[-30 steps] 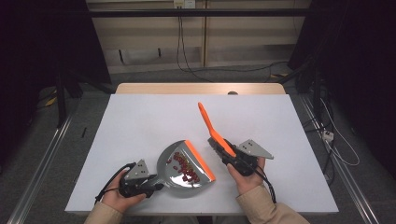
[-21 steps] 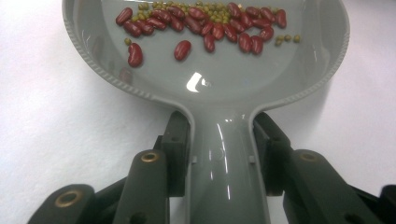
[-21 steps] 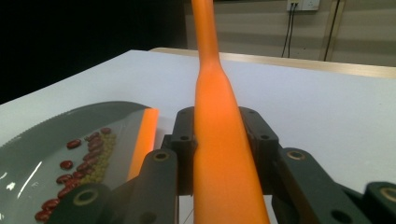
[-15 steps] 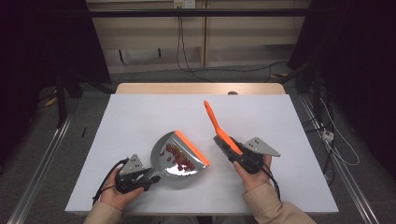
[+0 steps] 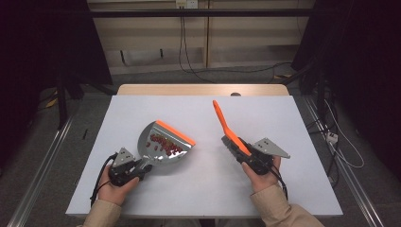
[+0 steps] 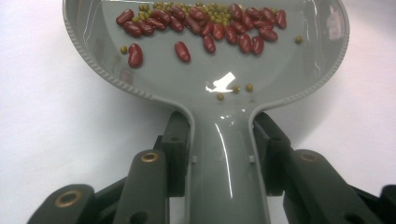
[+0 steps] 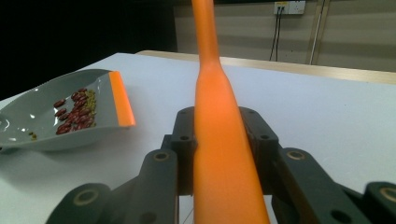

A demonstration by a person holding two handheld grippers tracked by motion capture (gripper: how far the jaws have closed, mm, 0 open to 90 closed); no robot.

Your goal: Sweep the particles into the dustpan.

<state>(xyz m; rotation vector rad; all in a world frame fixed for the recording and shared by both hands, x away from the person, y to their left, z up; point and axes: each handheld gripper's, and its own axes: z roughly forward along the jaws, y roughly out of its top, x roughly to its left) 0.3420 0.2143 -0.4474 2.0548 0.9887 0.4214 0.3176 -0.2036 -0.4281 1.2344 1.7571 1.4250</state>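
- High view, lower left of the frame: the person's left hand (image 5: 113,182) carries the left gripper (image 5: 137,168), its jaws clamped on the stem handle of a grey dustpan (image 5: 163,146) that rests on the white table (image 5: 198,189).
- Left gripper view, bottom centre: two black ribbed pads (image 6: 177,149) press against either side of the glossy moulded-plastic handle; the pan's rim is finely beaded and a ceiling light glints off its smooth floor.
- Upper part of that view: dark red kidney beans (image 6: 210,28) and small green peas (image 6: 236,88), mung beans perhaps, lie gathered in a band toward the pan's far lip, with a few strays nearer the handle.
- Lower right of the high view: the right hand (image 5: 262,177) holds the right gripper (image 5: 236,144), jaws closed tight on the flat orange handle (image 5: 222,120) of what appears to be a brush; its matt, tapering shaft slants up and away toward frame centre. The bristle end cannot be made out.
- Right gripper view, left of frame: the dustpan's orange rubber lip (image 7: 122,100) faces the open tabletop, beans piled just behind it.
- Judged from these frames, the sweeping looks done: no loose beans are visible on the table, and the load sits in the pan. What seems left is carrying or tipping the pan and putting both tools down.
- Far top of the high view: a wooden table edge (image 5: 203,90), dangling cables (image 5: 182,42) and a wall socket (image 5: 186,4) close the scene.
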